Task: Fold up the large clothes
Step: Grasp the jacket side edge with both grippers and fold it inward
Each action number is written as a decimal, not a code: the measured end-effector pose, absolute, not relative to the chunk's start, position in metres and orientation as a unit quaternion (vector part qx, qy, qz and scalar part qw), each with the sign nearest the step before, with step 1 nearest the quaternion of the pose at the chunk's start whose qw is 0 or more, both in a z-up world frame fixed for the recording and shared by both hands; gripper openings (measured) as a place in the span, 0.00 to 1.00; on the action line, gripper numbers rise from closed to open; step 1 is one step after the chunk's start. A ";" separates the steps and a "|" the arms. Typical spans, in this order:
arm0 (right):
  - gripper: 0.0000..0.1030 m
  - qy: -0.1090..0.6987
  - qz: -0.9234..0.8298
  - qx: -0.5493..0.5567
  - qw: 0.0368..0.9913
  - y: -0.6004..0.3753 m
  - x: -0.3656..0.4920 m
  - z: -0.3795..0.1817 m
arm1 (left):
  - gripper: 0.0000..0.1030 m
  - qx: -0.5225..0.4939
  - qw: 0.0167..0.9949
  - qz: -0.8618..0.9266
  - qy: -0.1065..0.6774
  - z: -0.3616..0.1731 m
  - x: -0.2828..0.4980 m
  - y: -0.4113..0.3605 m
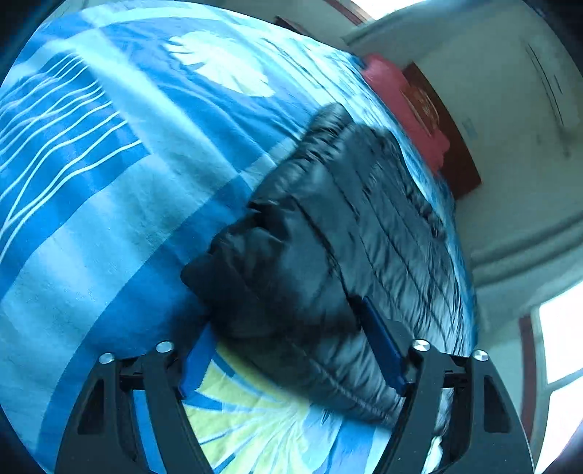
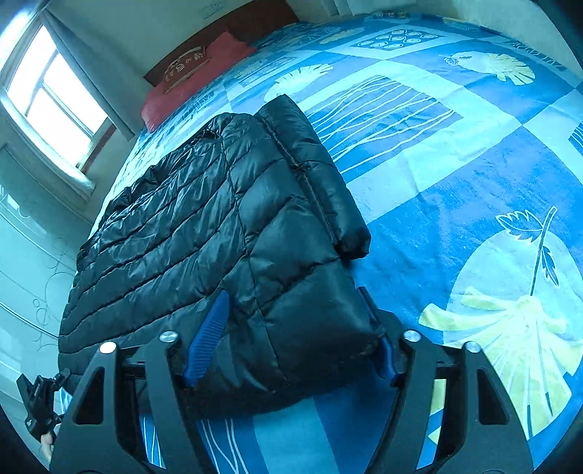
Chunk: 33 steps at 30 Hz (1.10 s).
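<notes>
A black quilted puffer jacket (image 1: 339, 233) lies partly folded on a bed with a blue patterned cover (image 1: 109, 182). In the left wrist view my left gripper (image 1: 291, 350) is open, its blue pads wide apart on either side of a jacket corner. In the right wrist view the jacket (image 2: 204, 226) lies with a sleeve (image 2: 313, 171) folded along its right edge. My right gripper (image 2: 291, 342) is open, its blue pads (image 2: 207, 339) straddling the jacket's near corner without pinching it. The left gripper (image 2: 36, 404) shows at the lower left of the right wrist view.
A red pillow (image 2: 189, 76) lies at the bed's head against a dark wooden headboard (image 2: 255, 18). A window with a curtain (image 2: 54, 91) is on the left wall. The bed cover (image 2: 455, 182) extends wide to the right of the jacket.
</notes>
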State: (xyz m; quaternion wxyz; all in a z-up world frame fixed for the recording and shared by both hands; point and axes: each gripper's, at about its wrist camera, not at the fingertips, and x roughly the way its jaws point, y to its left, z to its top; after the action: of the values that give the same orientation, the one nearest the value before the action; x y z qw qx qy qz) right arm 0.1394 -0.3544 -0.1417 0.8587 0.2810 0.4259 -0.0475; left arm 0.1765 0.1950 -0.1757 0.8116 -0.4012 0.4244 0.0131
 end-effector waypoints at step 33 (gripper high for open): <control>0.19 0.419 0.003 0.295 0.859 -0.348 0.047 -0.121 | 0.23 -0.380 0.828 0.002 0.413 -0.145 0.095 0.208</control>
State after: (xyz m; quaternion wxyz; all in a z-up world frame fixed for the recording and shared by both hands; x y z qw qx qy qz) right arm 0.0469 -0.3481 -0.1208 0.8586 0.2952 0.4190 0.0035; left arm 0.0950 0.2077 -0.1450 0.8278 -0.3800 0.4128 0.0022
